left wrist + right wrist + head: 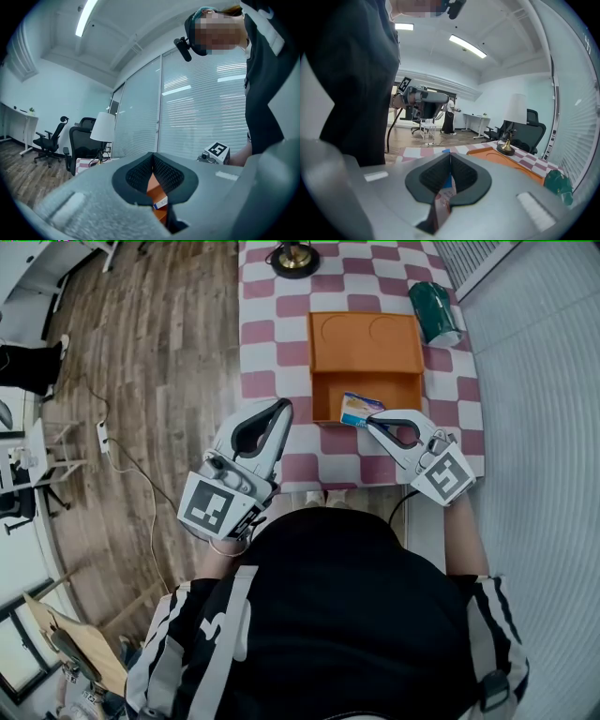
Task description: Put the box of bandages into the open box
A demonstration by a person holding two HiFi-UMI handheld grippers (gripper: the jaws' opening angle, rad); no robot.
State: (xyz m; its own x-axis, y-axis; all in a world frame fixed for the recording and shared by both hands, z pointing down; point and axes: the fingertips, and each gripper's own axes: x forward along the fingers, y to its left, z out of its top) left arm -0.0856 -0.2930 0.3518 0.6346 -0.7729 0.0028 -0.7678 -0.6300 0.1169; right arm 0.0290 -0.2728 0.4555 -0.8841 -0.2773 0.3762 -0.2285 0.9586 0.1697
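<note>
Wood floor (159,352) fills the left of the head view. The table (272,362), w/ a pink-and-white check cloth, takes the upper middle.

On the cloth sits the open box (370,390) – orange, lid laid flat on the far side w/ two round hollows in it, tray on the near side. It also peeks through behind the jaws in the left gripper view (154,188).

Left gripper (286,405) hangs above the table's near-left part, just beside the orange tray's left wall but apart from it. Its own view (152,161) shows the pads pressed together w/ nothing between them.

Right gripper (370,421) is over the near-right cloth, tips aimed left toward the tray. In its own view (451,164) the jaws are pinching the box of bandages (446,194), seen edge-on as a thin strip, blue at the top, white and red lower down.

Green packet (434,310) lies at the table's far-right, just beside the lid. Lamp (294,259) base stands at the far edge, near the lid's far-left corner.

Box of bandages (361,410) – held by its right end, long axis approx. left-right, free end pointing left and a bit away from the person. It sits at the tray's near wall, free end inside the tray's outline; whether it touches the wall can't be told.
</note>
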